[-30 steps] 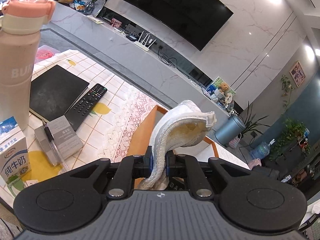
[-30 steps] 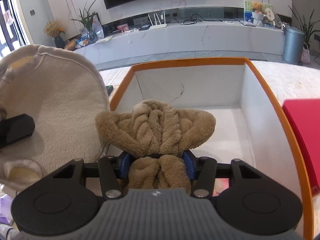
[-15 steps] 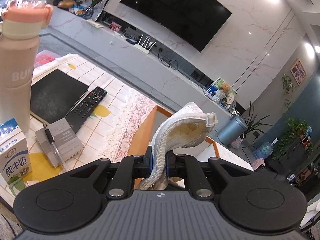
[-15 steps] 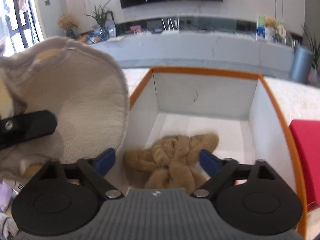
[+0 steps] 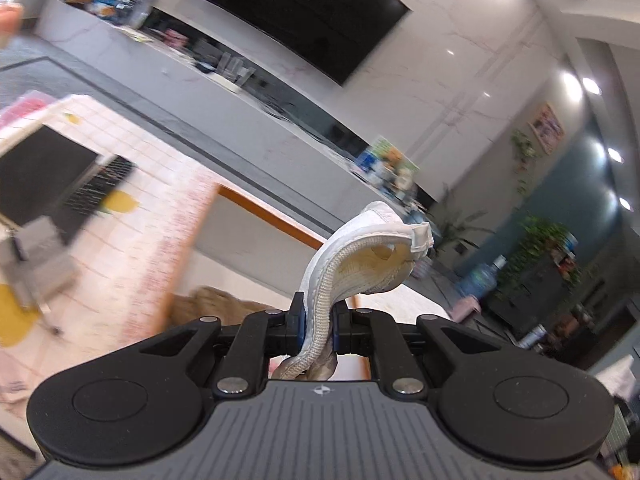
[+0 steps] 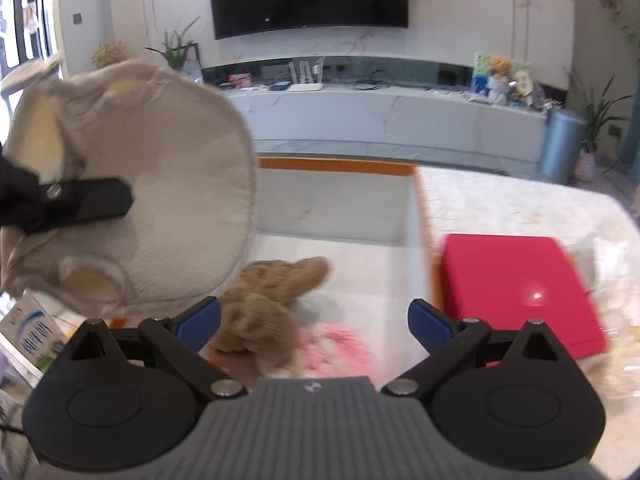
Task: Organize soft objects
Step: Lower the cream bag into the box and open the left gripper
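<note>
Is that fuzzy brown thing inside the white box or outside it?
Inside. The brown plush lies on the floor of the orange-rimmed box, beside something pink. The right gripper above it has its jaws wide apart.

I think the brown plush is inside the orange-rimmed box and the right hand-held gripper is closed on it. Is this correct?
Partly. The brown plush does lie inside the orange-rimmed box, but the right wrist view shows the right hand-held gripper open, holding nothing.

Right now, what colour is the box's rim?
Orange; the box's rim shows best in the right wrist view.
</note>
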`<action>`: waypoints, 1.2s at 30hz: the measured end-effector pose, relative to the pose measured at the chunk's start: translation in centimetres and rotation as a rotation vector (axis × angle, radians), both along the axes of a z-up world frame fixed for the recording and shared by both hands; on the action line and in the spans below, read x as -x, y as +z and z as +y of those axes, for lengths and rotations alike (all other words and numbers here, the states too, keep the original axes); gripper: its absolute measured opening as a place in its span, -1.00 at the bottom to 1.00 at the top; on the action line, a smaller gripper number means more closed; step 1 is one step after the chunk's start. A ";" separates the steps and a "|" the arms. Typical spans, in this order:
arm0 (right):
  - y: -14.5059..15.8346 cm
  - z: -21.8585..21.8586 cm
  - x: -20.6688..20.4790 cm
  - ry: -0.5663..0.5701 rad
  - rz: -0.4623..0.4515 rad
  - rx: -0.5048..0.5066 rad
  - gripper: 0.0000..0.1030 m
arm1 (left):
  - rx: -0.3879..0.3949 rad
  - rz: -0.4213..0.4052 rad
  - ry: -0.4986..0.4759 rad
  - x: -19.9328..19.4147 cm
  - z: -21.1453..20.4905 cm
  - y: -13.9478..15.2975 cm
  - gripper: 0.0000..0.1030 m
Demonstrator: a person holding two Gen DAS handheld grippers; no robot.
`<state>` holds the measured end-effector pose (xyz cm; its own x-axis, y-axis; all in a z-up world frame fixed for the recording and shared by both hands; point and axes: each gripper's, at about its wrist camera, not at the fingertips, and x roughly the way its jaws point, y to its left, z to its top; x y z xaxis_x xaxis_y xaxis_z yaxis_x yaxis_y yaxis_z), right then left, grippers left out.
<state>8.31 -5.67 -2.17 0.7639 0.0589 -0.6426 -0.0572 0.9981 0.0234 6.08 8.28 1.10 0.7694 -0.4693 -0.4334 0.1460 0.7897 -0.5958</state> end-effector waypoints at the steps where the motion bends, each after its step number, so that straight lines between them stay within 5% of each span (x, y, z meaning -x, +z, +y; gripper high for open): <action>1: 0.1 -0.2 0.3 0.005 -0.004 0.020 0.91 | 0.006 0.006 -0.022 -0.2 -0.7 -0.2 -0.74; 5: 0.0 -1.0 1.0 -0.005 -0.028 0.074 0.94 | 0.017 0.074 -0.078 -2.0 -3.3 -2.0 -0.73; 11: -1.0 -3.6 0.2 -0.070 0.023 -0.053 0.94 | -0.065 0.196 -0.083 -4.1 -5.4 -5.9 -0.70; 23: -2.6 -1.9 0.0 0.024 0.009 0.193 0.96 | -0.099 0.312 -0.051 -5.4 -5.6 -8.2 -0.67; 26: -2.5 -2.1 -0.2 0.027 0.002 0.192 0.96 | -0.118 0.339 -0.012 -5.2 -5.4 -8.2 -0.47; 31: -2.3 -2.4 0.1 0.023 0.001 0.157 0.95 | -0.172 0.273 0.040 -4.0 -5.1 -6.5 0.33; 36: -2.1 -2.5 0.4 0.017 0.007 0.114 0.95 | -0.186 0.173 0.098 -2.6 -4.5 -4.0 0.65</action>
